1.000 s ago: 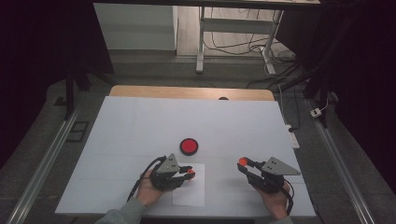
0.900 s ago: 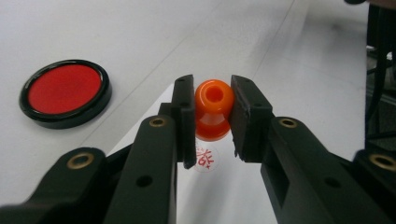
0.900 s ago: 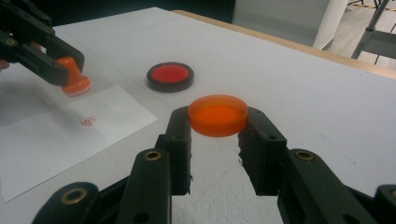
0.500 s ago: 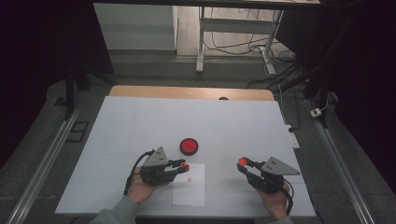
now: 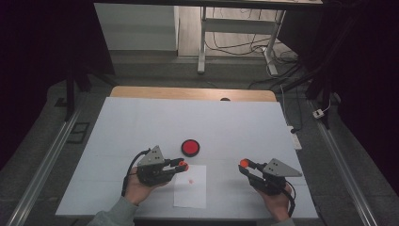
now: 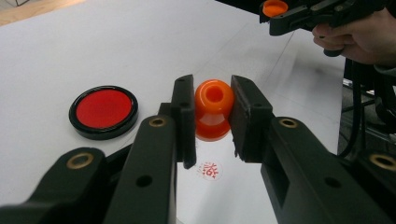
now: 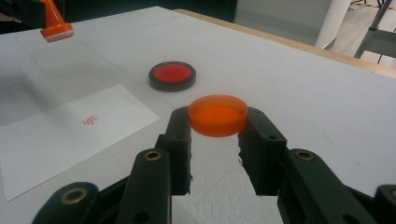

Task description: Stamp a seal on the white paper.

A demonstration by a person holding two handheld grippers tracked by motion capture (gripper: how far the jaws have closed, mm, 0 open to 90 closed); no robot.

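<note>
Left gripper view: orange stamp (image 6: pixel 214 109) clamped in left gripper (image 6: pixel 213 116), above paper (image 6: pixel 280 79).

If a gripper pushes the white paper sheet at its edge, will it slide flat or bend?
The paper sheet looks thin and lies loose on the smooth table, so it would probably slide easily. Pinched at one edge, it would likely flop.

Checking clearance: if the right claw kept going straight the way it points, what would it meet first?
Probably the round black ink pad with red centre, which lies ahead of the right claw and its orange round cap. The claw looks raised, so it might pass over; depth unclear.
</note>
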